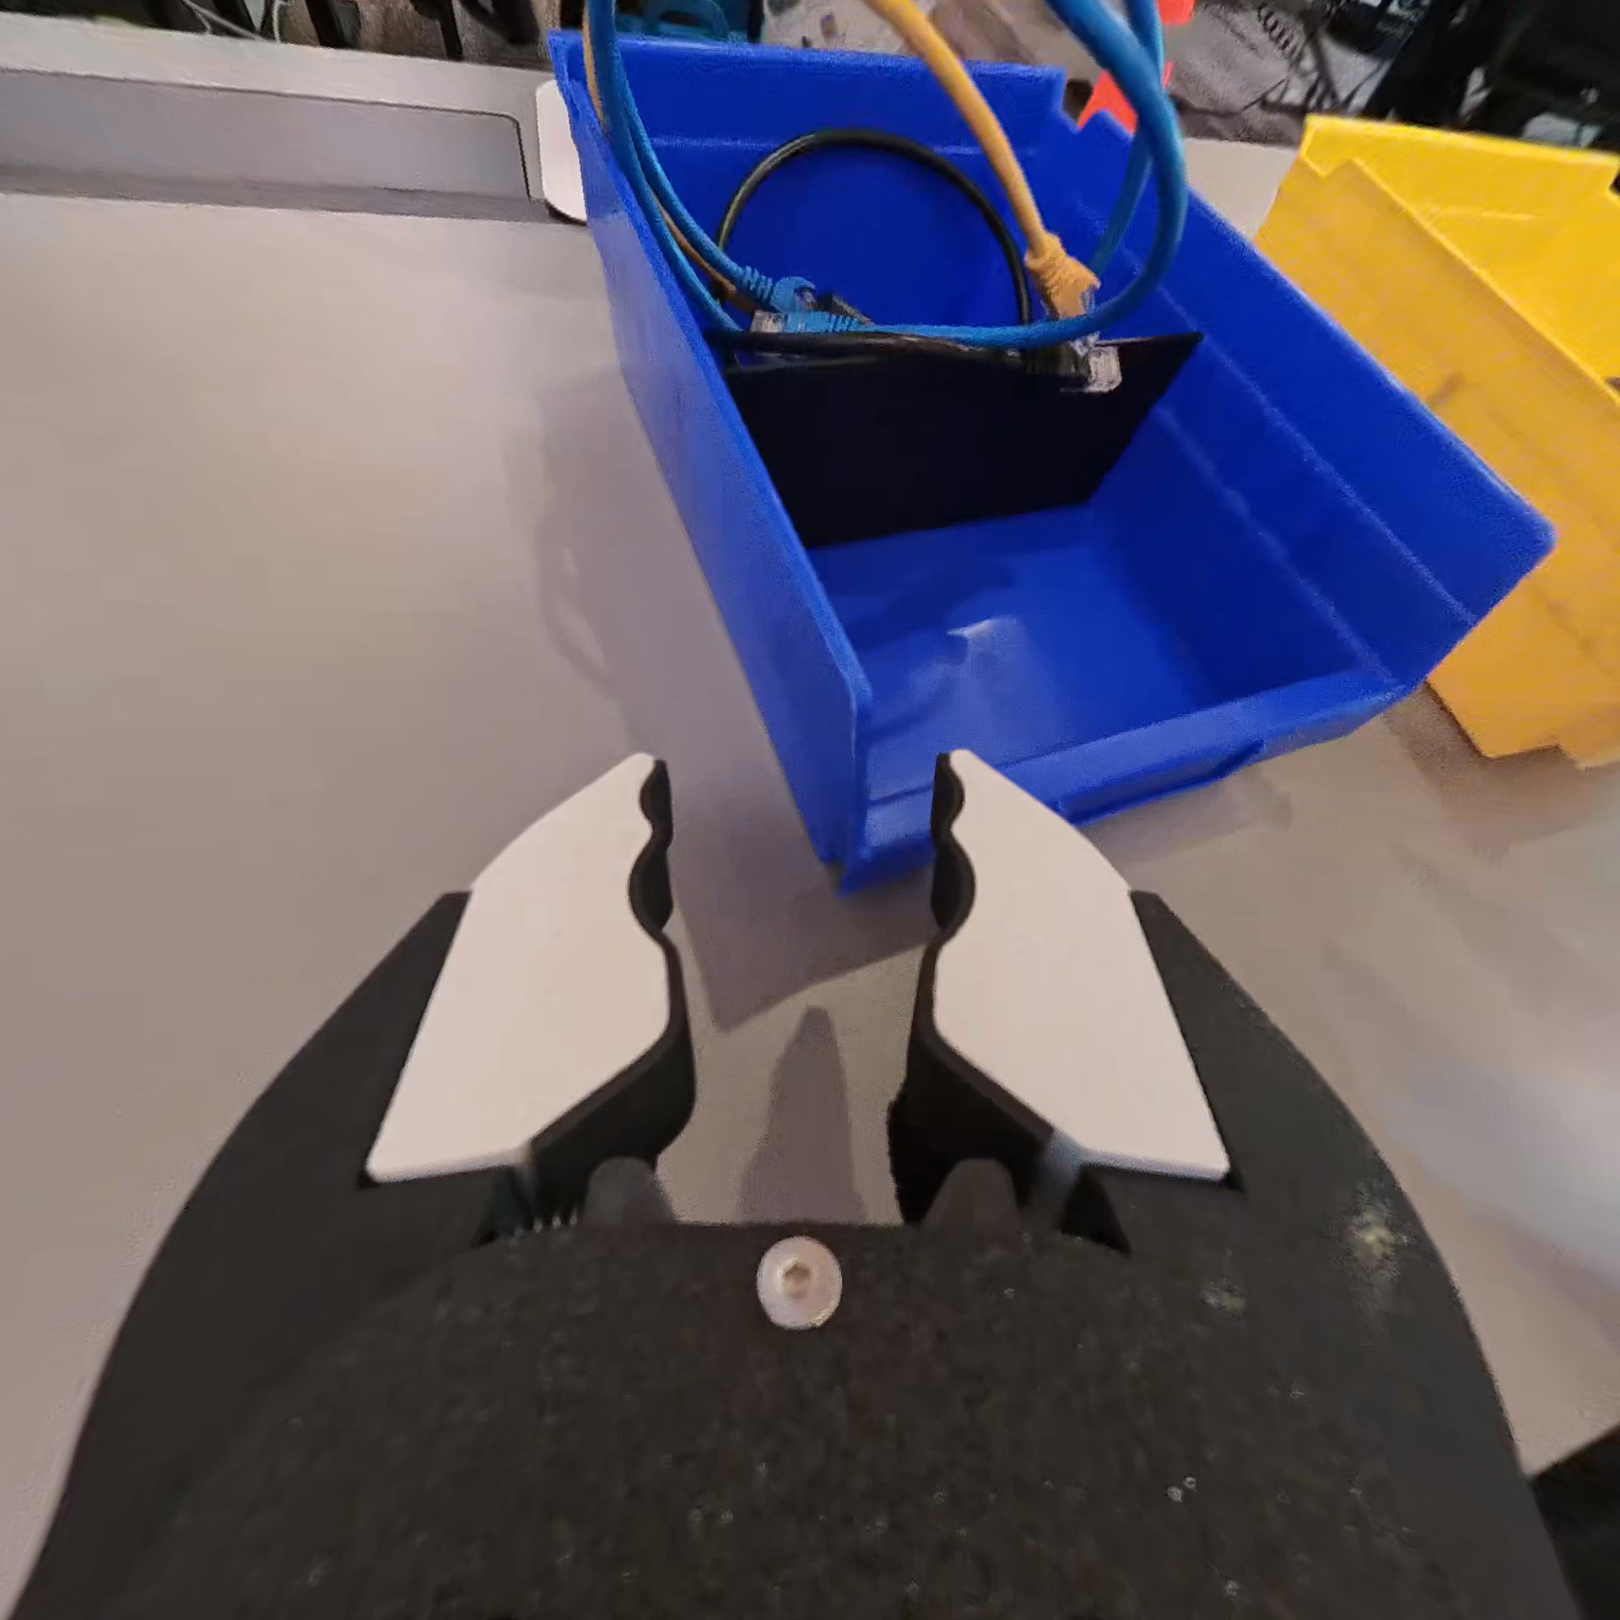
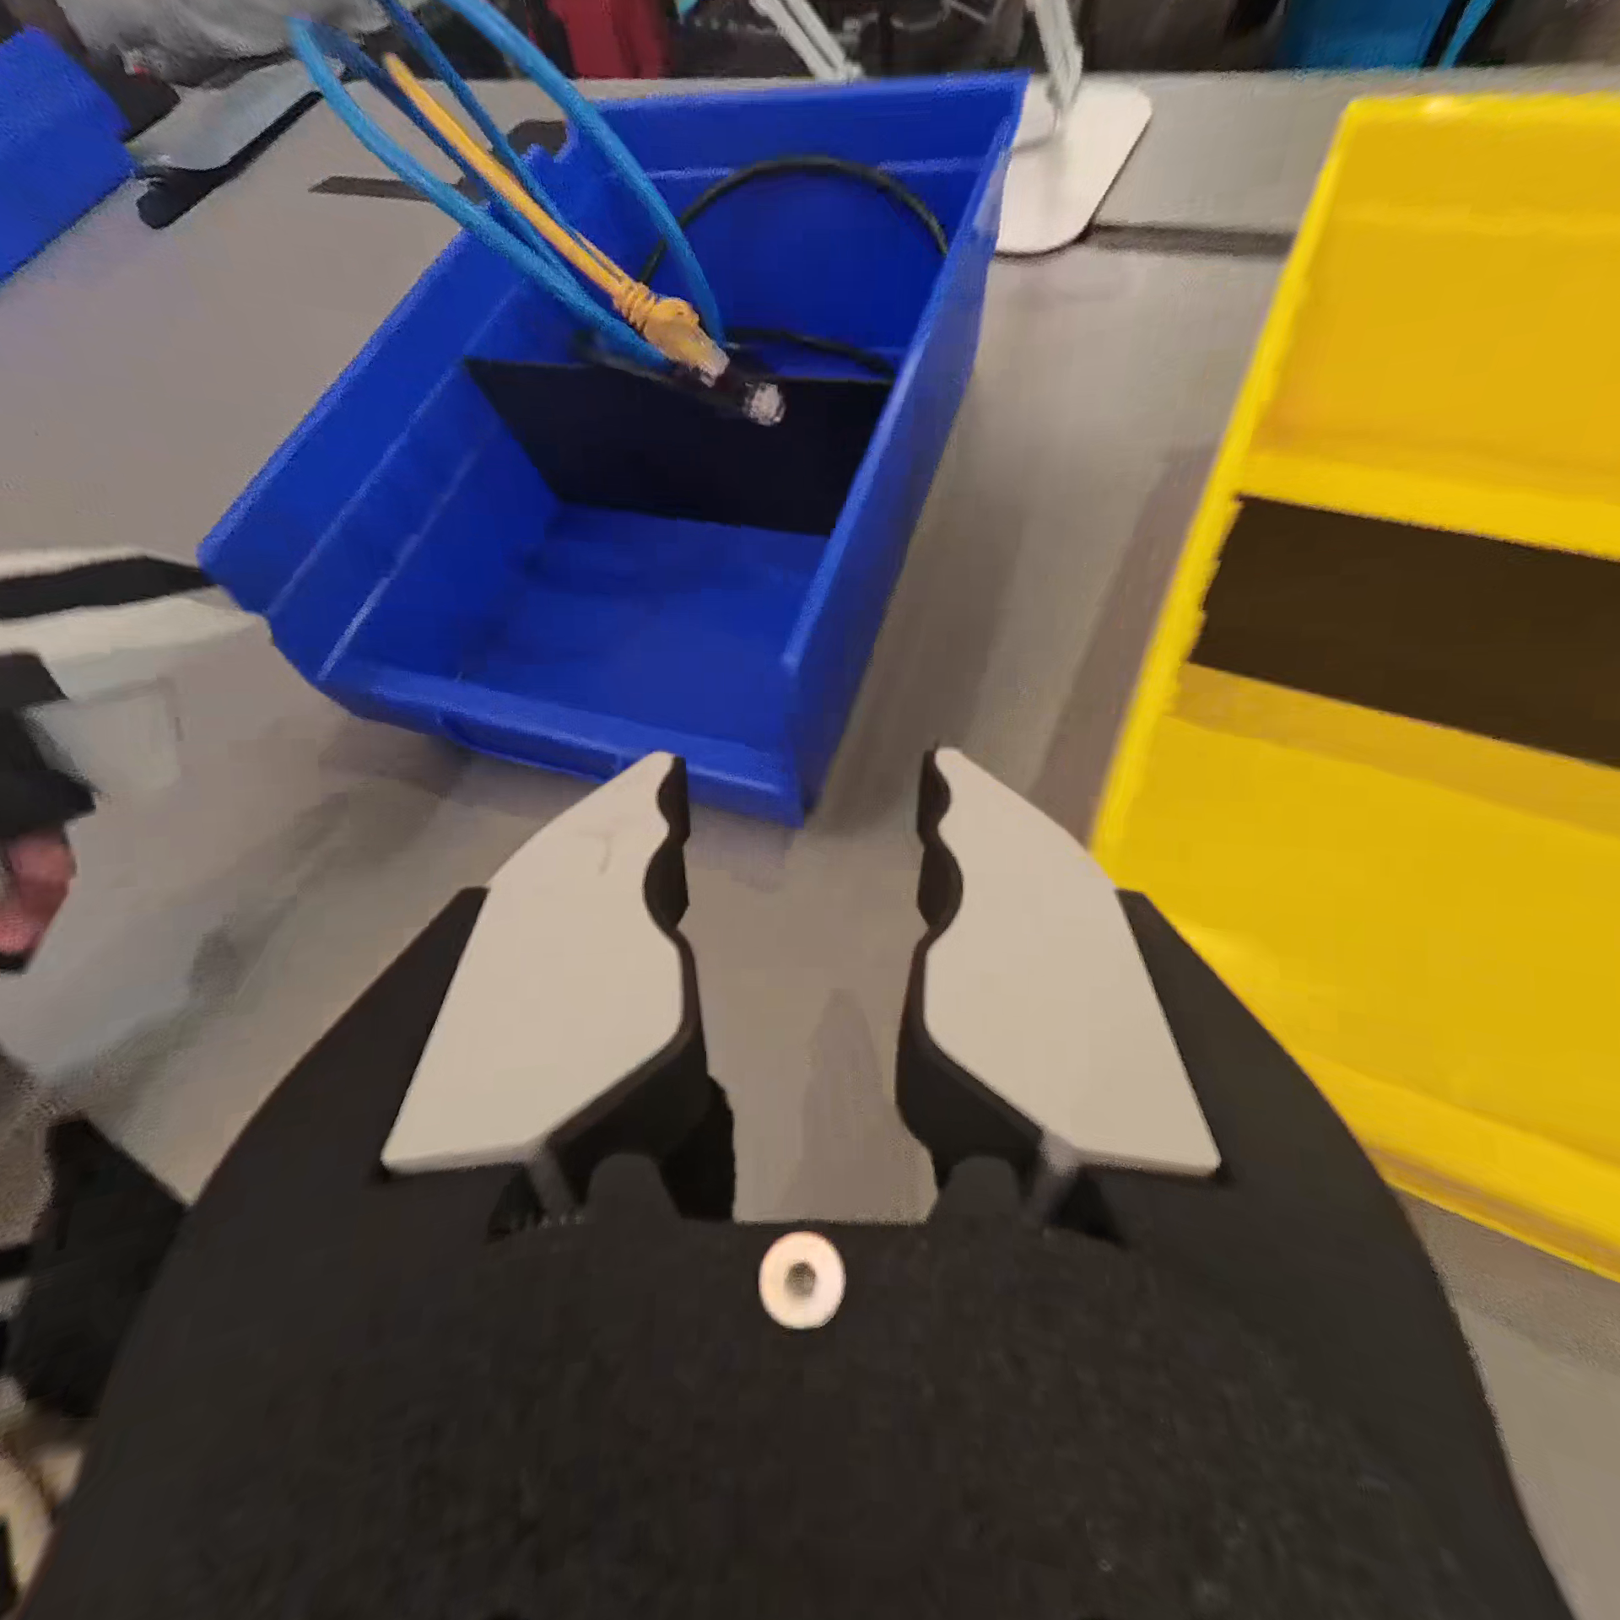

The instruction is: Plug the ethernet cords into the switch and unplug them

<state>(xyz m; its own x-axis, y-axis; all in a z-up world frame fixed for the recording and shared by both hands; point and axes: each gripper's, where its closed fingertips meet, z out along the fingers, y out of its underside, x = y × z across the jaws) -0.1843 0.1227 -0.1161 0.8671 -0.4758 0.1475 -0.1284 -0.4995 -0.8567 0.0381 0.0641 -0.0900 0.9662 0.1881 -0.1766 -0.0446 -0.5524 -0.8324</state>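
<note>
Behind the black divider (image 1: pixel 947 438) in the blue bin (image 1: pixel 1315 491): cord ends half hidden, switch unseen. Blue cords (image 1: pixel 1148 175) and yellow cord (image 1: pixel 991 131) cut off at top edge. Yellow bin (image 2: pixel 1403 877) cropped at right. Right wrist view's left margin smeared beyond telling.

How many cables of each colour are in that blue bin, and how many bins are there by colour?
Blue ethernet cables: 2, as far as the loops show
Yellow ethernet cable: 1
Black ethernet cable: 1
Blue plastic bin: 1
Yellow plastic bin: 1
Total: 4 cables, 2 bins, 6 things.
</note>
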